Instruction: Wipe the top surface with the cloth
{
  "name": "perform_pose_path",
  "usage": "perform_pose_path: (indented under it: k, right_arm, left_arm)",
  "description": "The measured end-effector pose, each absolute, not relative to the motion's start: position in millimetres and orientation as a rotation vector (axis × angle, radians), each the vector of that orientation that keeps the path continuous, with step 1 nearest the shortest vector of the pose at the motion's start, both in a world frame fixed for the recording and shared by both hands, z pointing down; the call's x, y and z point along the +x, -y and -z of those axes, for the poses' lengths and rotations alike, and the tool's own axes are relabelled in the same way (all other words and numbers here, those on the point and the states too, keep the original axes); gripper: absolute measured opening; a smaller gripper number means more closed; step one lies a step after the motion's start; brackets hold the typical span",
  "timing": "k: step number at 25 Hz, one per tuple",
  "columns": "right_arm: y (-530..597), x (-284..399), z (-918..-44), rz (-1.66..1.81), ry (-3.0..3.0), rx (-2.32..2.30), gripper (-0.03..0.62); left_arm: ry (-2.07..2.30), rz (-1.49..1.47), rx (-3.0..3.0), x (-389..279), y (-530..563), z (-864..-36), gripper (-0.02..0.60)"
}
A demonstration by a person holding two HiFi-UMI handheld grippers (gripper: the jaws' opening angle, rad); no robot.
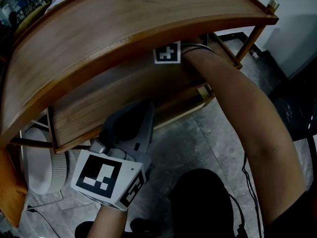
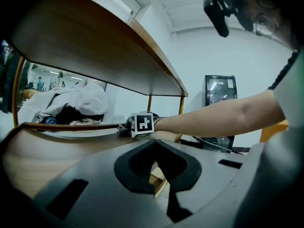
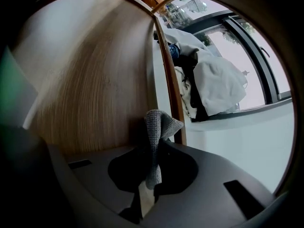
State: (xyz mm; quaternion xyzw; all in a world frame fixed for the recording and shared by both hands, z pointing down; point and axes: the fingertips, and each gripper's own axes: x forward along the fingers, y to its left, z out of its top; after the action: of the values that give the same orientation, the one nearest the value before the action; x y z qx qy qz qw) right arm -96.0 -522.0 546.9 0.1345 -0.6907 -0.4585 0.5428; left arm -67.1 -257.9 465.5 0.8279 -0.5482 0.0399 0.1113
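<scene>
Nearest, left gripper (image 2: 159, 177): pads drawn narrow, only a slit between them, nothing held; parked low in front of the lower shelf (image 1: 104, 108). Next out, right forearm (image 1: 237, 113) stretched in under the top (image 1: 124, 19), with right gripper (image 3: 151, 177) clamped on the cloth (image 3: 157, 125), a grey knit fold sticking up past the pads. So cloth down at lower-shelf level, beneath the surface to be wiped and not on it; wiping judged not yet begun. Farthest off, a heap of clothes (image 3: 213, 80).

To do the step well:
- Draw back clear of the top's front edge before lifting, to avoid knocking the gripper or snagging the fold.
- Come down onto the top with the loose fold laid flat against the wood, never the bare pads.
- Press lightly and sweep in long overlapping passes along the grain, following the curve out to both ends.
- Hold the clamp firm throughout. With so little cloth past the pads, probably best at a low angle.
- Leave the left gripper out of the path.
</scene>
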Motion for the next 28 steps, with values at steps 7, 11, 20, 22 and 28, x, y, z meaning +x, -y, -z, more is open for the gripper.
perform_pose_path:
  k: [7,11,20,22,28]
  right_arm:
    - [508.0,-86.1,-557.0,1.028,1.591,0.222,0.032]
    - [498.1,-80.5,-561.0,1.009,1.568,0.171,0.032]
    - [451.7,-55.4,-558.7,1.012,1.602,0.103,0.032]
    - [439.5,-50.5,-558.4,1.003,1.63,0.09,0.031]
    - [402.8,-29.4,-558.0,0.979,1.598,-0.01,0.031]
  left_arm:
    - [1.586,-0.117,2.422,-71.4,248.0,-475.0,0.012]
    - [1.558,-0.144,2.42,-72.3,242.0,-485.6,0.012]
    - [1.511,-0.134,2.429,-64.4,239.1,-491.9,0.012]
    - [1.503,-0.133,2.429,-63.2,240.3,-494.1,0.012]
    - [1.474,-0.122,2.425,-51.2,243.9,-499.1,0.012]
